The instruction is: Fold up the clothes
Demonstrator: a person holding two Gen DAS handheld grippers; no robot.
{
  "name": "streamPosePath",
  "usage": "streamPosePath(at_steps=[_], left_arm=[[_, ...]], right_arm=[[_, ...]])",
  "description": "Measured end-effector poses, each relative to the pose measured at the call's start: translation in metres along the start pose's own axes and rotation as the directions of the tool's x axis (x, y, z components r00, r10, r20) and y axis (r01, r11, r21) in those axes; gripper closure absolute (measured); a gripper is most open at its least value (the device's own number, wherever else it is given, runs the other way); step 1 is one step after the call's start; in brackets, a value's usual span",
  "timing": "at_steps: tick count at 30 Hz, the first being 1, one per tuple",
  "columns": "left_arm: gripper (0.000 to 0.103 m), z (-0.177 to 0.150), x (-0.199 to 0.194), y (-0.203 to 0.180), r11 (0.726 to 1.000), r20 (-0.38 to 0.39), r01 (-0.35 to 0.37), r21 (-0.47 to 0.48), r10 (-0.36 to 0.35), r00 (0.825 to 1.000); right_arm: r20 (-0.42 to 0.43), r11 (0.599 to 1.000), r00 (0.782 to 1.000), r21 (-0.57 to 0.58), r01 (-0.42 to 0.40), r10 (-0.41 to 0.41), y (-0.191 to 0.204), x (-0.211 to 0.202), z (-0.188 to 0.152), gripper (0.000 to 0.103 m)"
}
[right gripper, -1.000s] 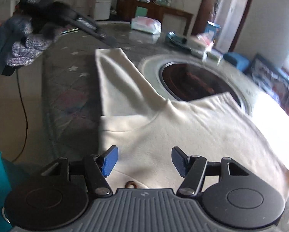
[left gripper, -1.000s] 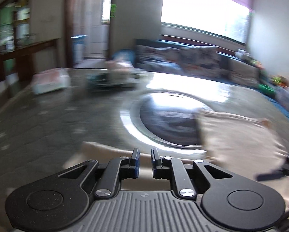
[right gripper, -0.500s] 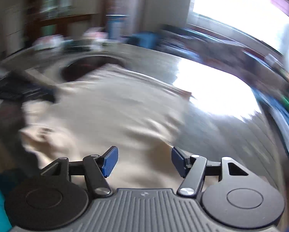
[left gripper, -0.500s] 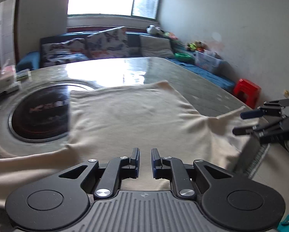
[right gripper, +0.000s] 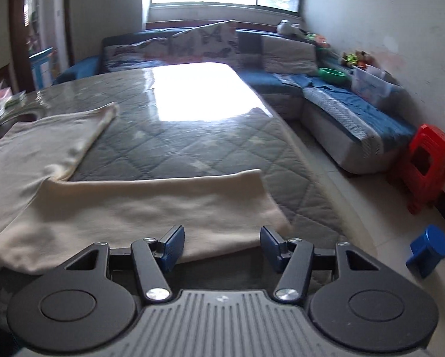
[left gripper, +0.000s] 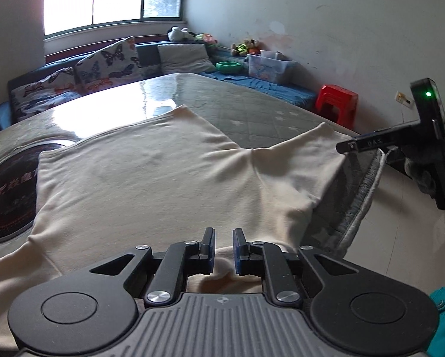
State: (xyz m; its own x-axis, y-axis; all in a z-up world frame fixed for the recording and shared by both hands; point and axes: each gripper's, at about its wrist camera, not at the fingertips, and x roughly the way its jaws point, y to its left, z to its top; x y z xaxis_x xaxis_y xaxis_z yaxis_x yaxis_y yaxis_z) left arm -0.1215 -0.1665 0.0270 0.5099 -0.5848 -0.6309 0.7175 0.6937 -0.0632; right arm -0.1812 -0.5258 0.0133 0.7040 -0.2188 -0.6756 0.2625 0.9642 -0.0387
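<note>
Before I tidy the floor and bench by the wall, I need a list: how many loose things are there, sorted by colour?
Red: 1, the stool
Blue: 1, a small blue block on the floor
Green: 1, a bowl on the bench
Clear: 1, a storage box beside the bowl
Total: 4. The soft toys behind them are too small to count.

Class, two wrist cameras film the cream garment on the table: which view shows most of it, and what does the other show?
The left wrist view: the cream garment spreads across the frame, body and one sleeve. The right wrist view shows only that sleeve and an edge of the body.
</note>
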Motion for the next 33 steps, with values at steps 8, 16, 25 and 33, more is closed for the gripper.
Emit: streamPosePath(at_steps=[8,16,25,33], left_arm=[[0.089,0.008,0.009,-0.016,0.997,-0.001,0.046,0.057,-0.046,0.999],[0.089,0.004,0.019,-0.031,0.989,-0.031,0.103,0.11,-0.1,0.994],[0.089,0.005,0.022,-0.037,0.981,-0.042,0.134,0.14,-0.129,0.991],[0.089,0.013,0.028,-0.038,0.982,-0.028,0.136,0.135,-0.133,0.991]], right_arm=[[0.009,0.992,1.0,0.124,0.026,-0.028,-0.025,0.006,-0.002,0.06],[0.061,0.993,0.997,0.108,0.047,-0.054,-0.022,0.01,0.014,0.096],[0.052,0.989,0.996,0.136,0.059,-0.066,-0.027,0.029,0.012,0.094],[0.071,0.971,0.997,0.237,-0.021,0.004,-0.035,0.017,0.009,0.079]])
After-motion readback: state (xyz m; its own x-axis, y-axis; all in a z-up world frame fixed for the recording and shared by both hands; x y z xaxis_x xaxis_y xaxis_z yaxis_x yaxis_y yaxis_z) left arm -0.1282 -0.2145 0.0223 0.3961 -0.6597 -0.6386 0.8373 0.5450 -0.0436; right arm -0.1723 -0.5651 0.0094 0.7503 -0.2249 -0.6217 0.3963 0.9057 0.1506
